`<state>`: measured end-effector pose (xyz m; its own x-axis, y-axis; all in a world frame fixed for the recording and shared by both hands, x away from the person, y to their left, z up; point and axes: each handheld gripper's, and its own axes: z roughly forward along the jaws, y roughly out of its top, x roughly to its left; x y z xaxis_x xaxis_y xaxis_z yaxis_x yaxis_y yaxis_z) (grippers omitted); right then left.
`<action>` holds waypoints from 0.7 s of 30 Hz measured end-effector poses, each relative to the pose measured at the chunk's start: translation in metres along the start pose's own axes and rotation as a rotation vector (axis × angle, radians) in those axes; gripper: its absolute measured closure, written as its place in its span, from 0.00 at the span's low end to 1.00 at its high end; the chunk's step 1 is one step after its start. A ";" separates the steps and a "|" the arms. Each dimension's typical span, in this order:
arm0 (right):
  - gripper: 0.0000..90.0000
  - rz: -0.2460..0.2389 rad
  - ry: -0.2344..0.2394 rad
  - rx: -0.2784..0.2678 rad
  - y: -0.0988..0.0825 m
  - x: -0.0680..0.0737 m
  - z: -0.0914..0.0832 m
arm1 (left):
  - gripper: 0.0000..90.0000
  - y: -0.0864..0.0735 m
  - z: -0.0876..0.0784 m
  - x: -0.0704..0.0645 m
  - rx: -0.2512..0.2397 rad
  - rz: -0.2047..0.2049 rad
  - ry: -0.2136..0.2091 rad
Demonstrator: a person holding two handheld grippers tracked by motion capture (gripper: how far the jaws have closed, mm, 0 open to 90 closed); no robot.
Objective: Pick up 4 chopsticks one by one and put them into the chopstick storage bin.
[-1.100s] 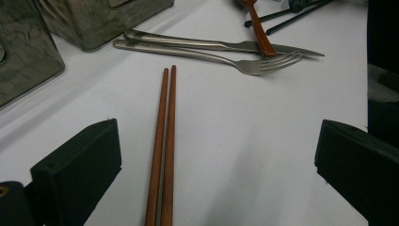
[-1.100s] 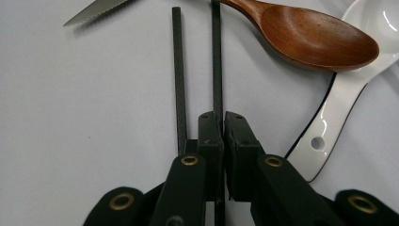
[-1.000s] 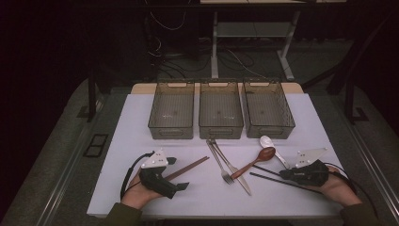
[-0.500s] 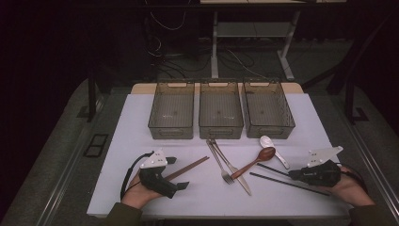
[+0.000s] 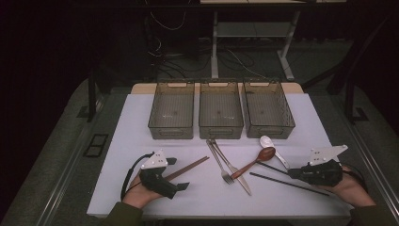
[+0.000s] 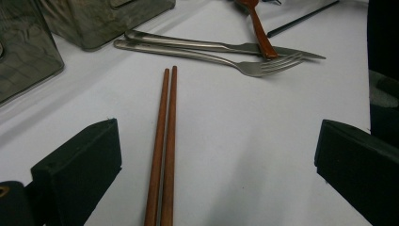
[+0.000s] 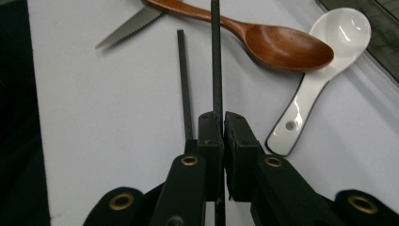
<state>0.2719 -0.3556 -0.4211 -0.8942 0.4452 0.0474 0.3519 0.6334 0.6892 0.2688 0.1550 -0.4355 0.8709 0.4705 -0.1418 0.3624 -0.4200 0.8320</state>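
Note:
My left gripper (image 5: 179, 173) rests open on the white table (image 5: 141, 122) at the front left. A pair of brown chopsticks (image 6: 164, 141) lies flat between its wide jaws, nearer the left one and touching neither. At the front right, my right gripper (image 5: 292, 173) is shut on one black chopstick (image 7: 216, 56), which points away towards a wooden spoon (image 7: 282, 44). The second black chopstick (image 7: 184, 84) lies on the table just beside the shut jaws. A white ceramic spoon (image 7: 320, 61) lies partly under the wooden spoon's bowl.
Three clear bins (image 5: 221, 110) stand in a row at the back of the table. A fork (image 5: 221, 165) and a knife (image 5: 237, 175) lie side by side in the middle, beside the wooden spoon's handle. The table's front edge runs just below both hands.
My right gripper has shifted a little to the right, and the black chopstick in it has moved along. The left gripper and the brown chopsticks have stayed put.

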 end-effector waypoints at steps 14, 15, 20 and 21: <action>0.95 0.031 0.009 -0.065 0.025 0.008 0.005 | 0.00 -0.001 0.000 0.000 -0.012 -0.016 -0.011; 0.95 0.033 0.005 -0.062 0.026 0.008 0.005 | 0.00 -0.001 0.000 0.000 -0.012 -0.017 -0.011; 0.95 0.027 0.001 -0.077 0.031 0.009 0.004 | 0.00 0.000 0.001 -0.001 -0.011 -0.015 -0.011; 0.95 0.030 0.001 -0.083 0.032 0.009 0.003 | 0.00 0.001 0.000 -0.001 -0.010 -0.014 -0.012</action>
<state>0.2758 -0.3296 -0.4008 -0.8838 0.4627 0.0695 0.3544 0.5651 0.7450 0.2681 0.1537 -0.4349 0.8699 0.4667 -0.1598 0.3711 -0.4056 0.8353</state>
